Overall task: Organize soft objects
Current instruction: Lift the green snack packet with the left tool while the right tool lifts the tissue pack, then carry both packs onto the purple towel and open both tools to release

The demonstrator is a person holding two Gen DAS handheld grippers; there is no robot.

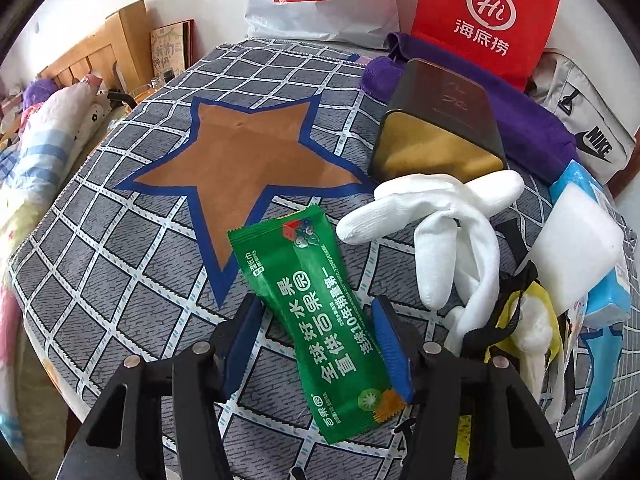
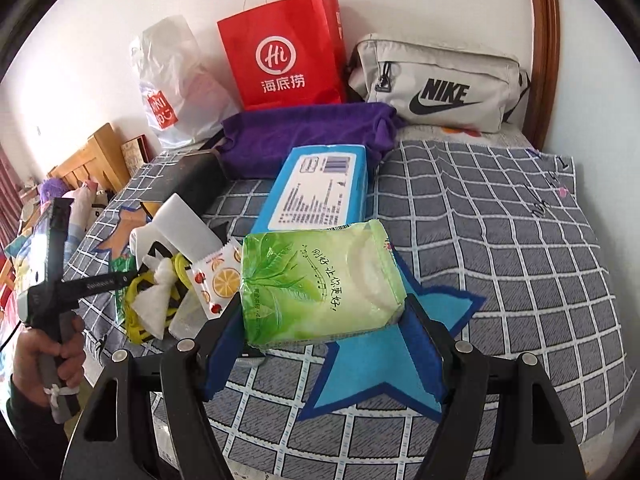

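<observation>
My left gripper (image 1: 316,344) is closed on a green wet-wipe sachet (image 1: 320,320), holding it over the grey checked bedspread near the brown star patch (image 1: 248,152). My right gripper (image 2: 324,320) is closed on a light green pack of wet wipes (image 2: 320,280), held above the blue star patch (image 2: 384,360). White gloves (image 1: 440,232), a white sponge block (image 1: 576,240) and a blue tissue pack (image 2: 320,188) lie in a pile between the stars. The left gripper's handle and the hand on it (image 2: 52,320) show at the left of the right wrist view.
A dark tin box (image 1: 440,120), a purple towel (image 2: 304,136), a red paper bag (image 2: 284,48), a white Miniso bag (image 1: 312,0) and a grey Nike pouch (image 2: 436,84) stand at the back by the wall. A yellow-black item (image 2: 152,292) and an orange sachet (image 2: 216,280) lie in the pile.
</observation>
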